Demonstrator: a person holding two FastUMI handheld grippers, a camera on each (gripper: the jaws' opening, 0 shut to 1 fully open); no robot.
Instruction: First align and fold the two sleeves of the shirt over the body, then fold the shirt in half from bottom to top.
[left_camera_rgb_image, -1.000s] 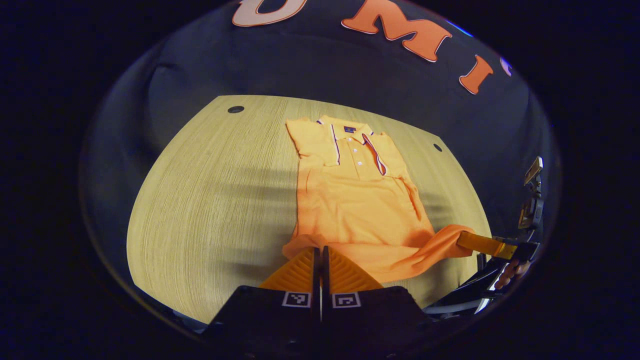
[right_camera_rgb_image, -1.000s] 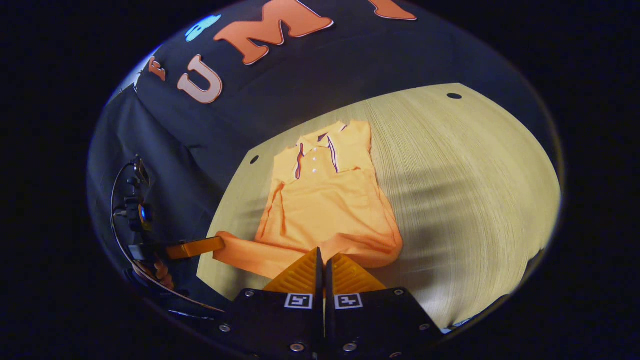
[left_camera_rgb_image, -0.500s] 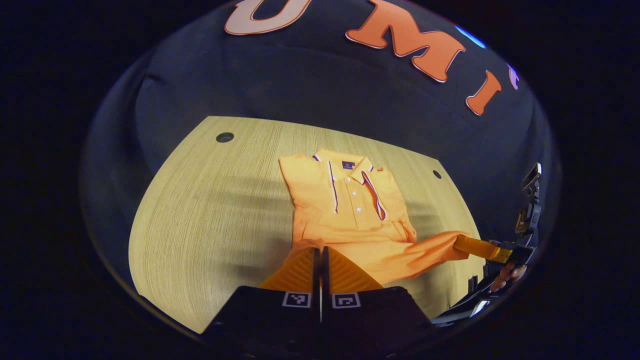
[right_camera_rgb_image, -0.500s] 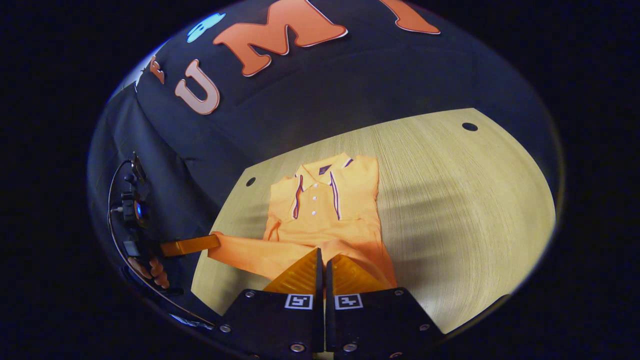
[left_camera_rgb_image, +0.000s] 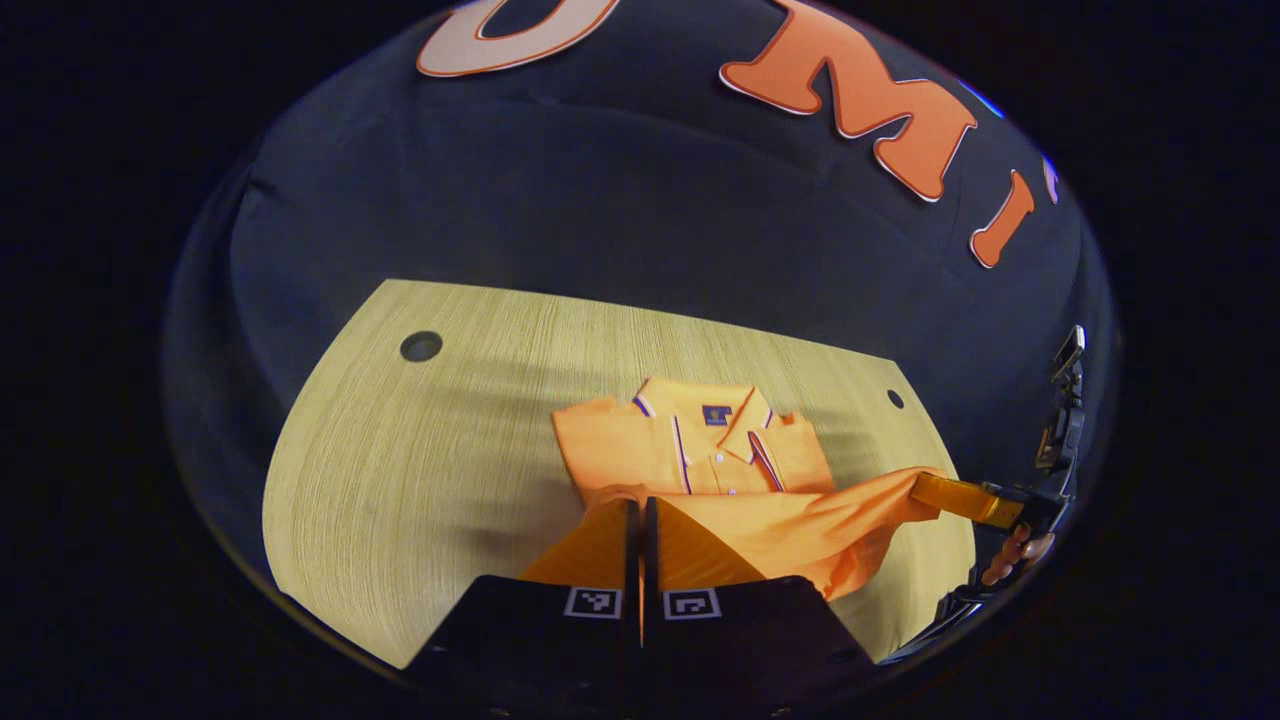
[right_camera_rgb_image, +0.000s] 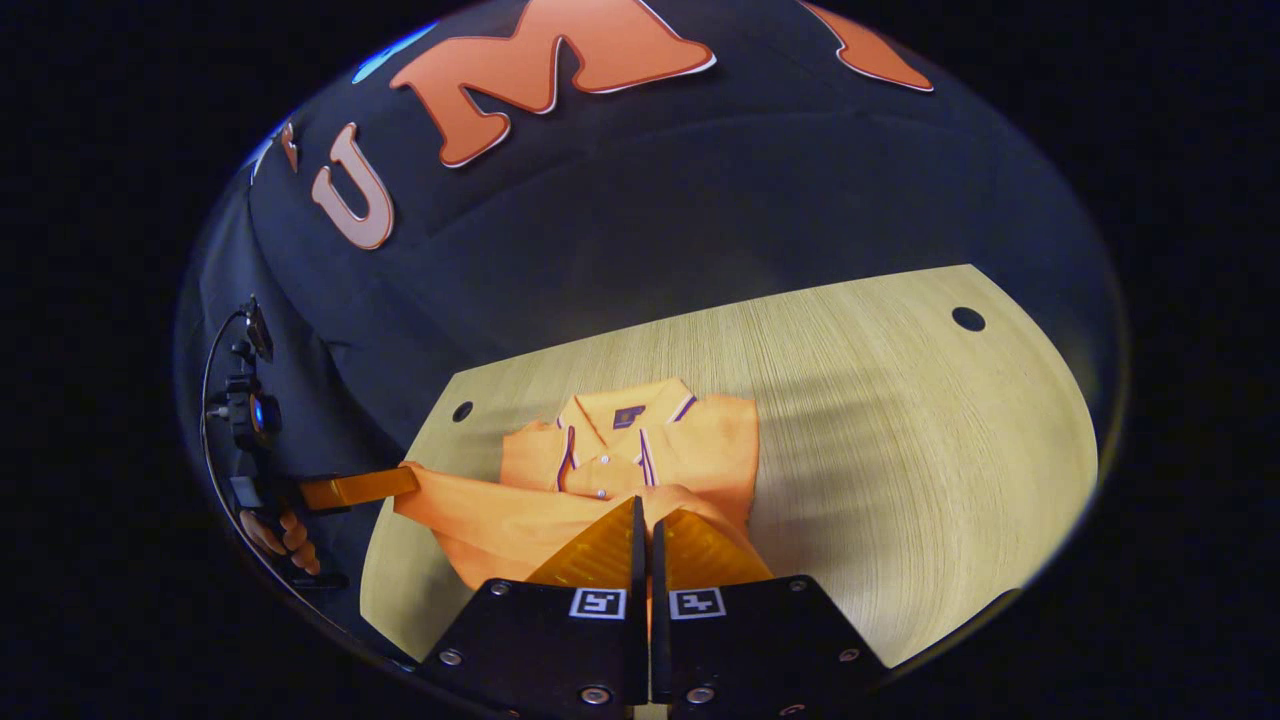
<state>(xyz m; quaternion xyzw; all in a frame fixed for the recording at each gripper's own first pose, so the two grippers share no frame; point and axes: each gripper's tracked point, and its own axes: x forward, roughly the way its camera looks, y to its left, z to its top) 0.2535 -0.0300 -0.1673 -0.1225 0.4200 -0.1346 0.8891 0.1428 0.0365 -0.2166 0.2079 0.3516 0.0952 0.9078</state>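
Orange polo shirt (left_camera_rgb_image: 700, 450) lies on a pale wood table (left_camera_rgb_image: 420, 470), collar toward the far edge, sleeves folded in over the body. L gripper (left_camera_rgb_image: 640, 515) and R gripper (right_camera_rgb_image: 645, 515) each have fingers pressed together on a corner of the shirt's hem, holding it lifted off the table above the lower body, w/ cloth stretched between them. In the left gripper view the R gripper sits near the table's right edge, a hand (left_camera_rgb_image: 1015, 555) behind it.

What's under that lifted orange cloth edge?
Under the raised hem lies the shirt, its collar uncovered, on the table. Its lower body is hidden.
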